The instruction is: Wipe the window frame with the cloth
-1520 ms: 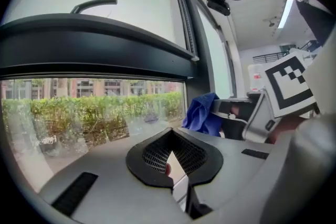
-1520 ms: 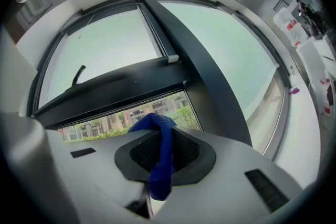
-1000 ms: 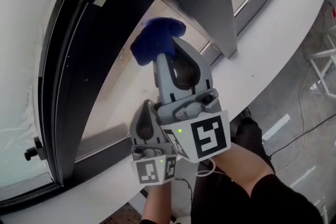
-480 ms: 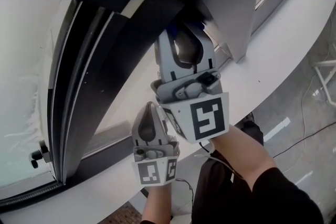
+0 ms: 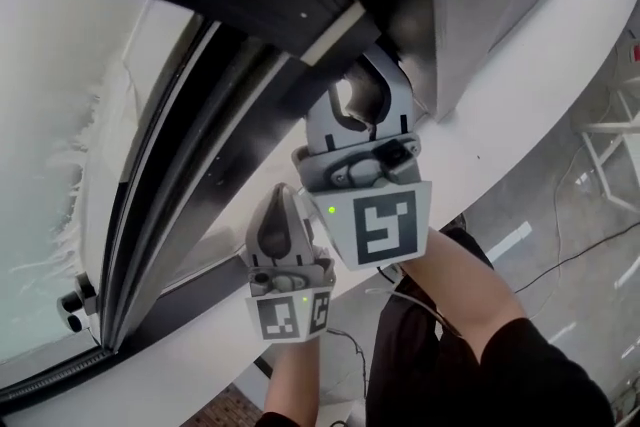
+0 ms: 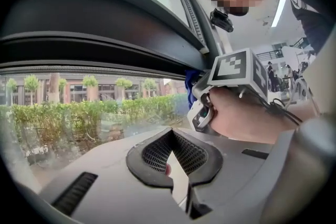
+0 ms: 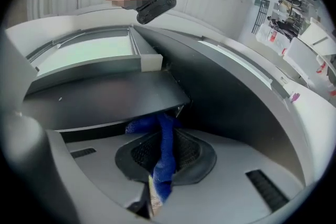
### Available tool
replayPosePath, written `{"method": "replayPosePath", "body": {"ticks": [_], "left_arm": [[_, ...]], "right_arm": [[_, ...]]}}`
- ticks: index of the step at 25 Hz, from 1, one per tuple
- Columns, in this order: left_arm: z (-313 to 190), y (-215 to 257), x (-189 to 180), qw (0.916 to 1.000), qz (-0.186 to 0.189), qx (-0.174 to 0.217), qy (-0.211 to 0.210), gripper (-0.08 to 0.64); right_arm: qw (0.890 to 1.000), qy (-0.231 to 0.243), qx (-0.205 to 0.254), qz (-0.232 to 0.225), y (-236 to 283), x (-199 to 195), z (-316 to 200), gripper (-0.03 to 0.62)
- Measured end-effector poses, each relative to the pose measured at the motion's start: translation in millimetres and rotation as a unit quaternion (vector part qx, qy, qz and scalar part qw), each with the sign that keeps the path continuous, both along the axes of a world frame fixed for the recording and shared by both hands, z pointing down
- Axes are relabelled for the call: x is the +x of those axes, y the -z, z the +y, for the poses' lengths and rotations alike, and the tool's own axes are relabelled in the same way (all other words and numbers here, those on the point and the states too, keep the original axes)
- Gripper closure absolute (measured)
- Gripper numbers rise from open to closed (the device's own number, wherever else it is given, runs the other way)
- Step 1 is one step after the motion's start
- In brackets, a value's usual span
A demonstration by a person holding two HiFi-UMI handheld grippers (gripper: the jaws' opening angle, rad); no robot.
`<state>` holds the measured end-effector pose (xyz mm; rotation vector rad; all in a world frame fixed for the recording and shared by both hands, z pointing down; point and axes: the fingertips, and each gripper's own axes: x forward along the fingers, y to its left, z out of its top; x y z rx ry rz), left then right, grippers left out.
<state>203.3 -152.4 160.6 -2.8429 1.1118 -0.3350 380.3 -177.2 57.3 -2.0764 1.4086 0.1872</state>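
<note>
In the right gripper view the blue cloth (image 7: 166,150) is pinched between the jaws of my right gripper (image 7: 165,134), its top bunched against the underside of the dark window frame (image 7: 105,97). In the head view the right gripper (image 5: 362,105) reaches up under the dark frame (image 5: 230,115), and the cloth is hidden there. My left gripper (image 5: 277,205) hangs just below and left of it, shut with nothing held. In the left gripper view the left gripper (image 6: 170,136) points at the glass, with a sliver of blue cloth (image 6: 190,81) beside the right gripper's marker cube (image 6: 236,68).
A white sill (image 5: 520,105) runs along below the frame to the right. A small black knob (image 5: 72,307) sticks out of the frame at lower left. A white rack (image 5: 612,130) and cables (image 5: 585,255) are on the grey floor to the right.
My right gripper has moved up and right with the cloth, pushing it under the dark frame; the cloth, plain in the head view a second ago, is now hidden there. The left gripper has barely shifted.
</note>
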Motion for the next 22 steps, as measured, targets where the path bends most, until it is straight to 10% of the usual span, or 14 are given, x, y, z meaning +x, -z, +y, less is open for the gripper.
{"method": "replayPosePath", "body": {"ticks": [22], "left_arm": [[-28,32,0,0.9943,0.045,0.046,0.085,0.555]], "right_arm": [[0.993,0.006,-0.059,0.107,3,-22,-7,0.569]]}}
